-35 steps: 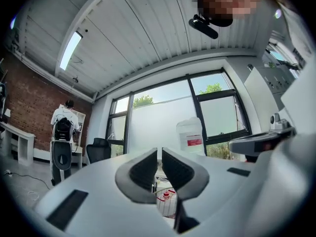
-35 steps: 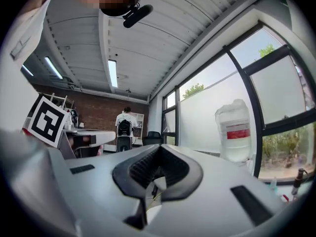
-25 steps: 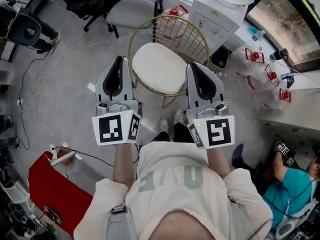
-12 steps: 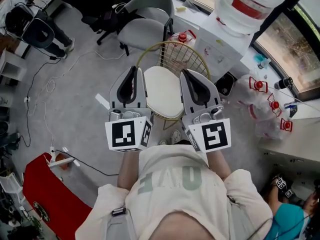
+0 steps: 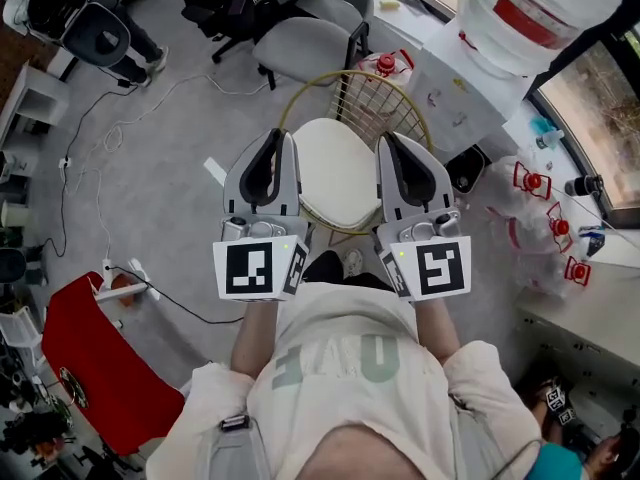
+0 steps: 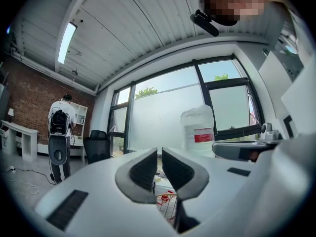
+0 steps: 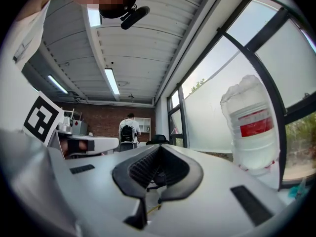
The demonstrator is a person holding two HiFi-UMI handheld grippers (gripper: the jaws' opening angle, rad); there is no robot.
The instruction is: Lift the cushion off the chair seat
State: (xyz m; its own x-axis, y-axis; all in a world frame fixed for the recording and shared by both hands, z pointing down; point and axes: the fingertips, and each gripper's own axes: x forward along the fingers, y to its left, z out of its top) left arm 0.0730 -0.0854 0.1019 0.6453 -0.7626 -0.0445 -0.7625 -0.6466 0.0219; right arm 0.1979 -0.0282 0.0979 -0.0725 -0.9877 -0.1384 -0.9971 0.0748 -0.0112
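Observation:
A round white cushion (image 5: 335, 171) lies on the seat of a gold wire chair (image 5: 375, 103) in the head view. My left gripper (image 5: 278, 134) is held level above the cushion's left edge, its jaws shut and empty. On the other side my right gripper (image 5: 388, 138) hovers over the cushion's right edge, jaws together with nothing in them. In the left gripper view the left gripper (image 6: 159, 150) points at the windows, and only a bit of wire chair shows below. The right gripper (image 7: 159, 147) also looks across the room.
A grey office chair (image 5: 310, 43) stands just behind the wire chair. A water dispenser with a large bottle (image 5: 535, 13) is at the back right, with red-capped bottles (image 5: 545, 208) on the floor beside it. Cables (image 5: 85, 168) and a red object (image 5: 95, 353) lie left.
Both grippers have moved forward toward the chair and now flank the cushion more closely. Their jaws have stayed shut and empty.

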